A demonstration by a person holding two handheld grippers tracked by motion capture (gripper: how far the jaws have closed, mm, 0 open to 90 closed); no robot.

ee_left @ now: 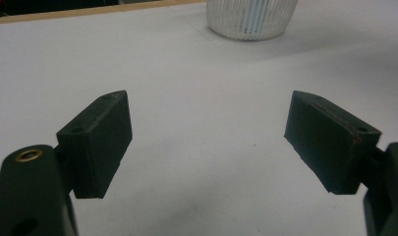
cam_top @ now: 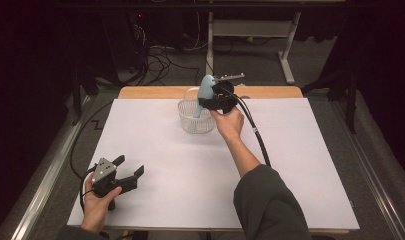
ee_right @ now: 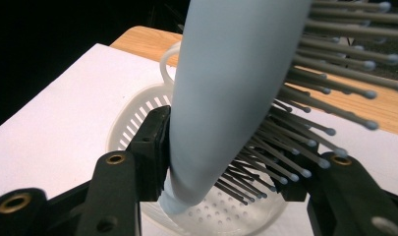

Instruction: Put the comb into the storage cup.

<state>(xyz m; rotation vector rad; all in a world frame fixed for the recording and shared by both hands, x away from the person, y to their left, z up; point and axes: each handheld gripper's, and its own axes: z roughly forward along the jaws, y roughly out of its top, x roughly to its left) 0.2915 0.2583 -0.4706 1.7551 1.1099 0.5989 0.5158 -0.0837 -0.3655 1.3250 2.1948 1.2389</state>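
Note:
A pale blue hairbrush [cam_top: 205, 91] stands upright with its handle down inside a white slotted basket [cam_top: 192, 121] at the far middle of the table. My right gripper [cam_top: 216, 101] is shut on the brush just above the basket rim. In the right gripper view the jaws clamp the hairbrush [ee_right: 226, 88] across its back and its grey bristles [ee_right: 304, 123], over the basket [ee_right: 137, 113]. My left gripper [cam_top: 128, 169] rests open near the front left corner of the table, with nothing between its fingers [ee_left: 96, 142]. The basket [ee_left: 250, 19] stands far ahead in the left gripper view.
A white sheet [cam_top: 300, 165] covers the wooden table [cam_top: 155, 92]. The right gripper's cable [cam_top: 257, 135] trails across the sheet beside the person's forearm. Beyond the table lie floor cables [cam_top: 160, 60] and a white table frame [cam_top: 285, 55].

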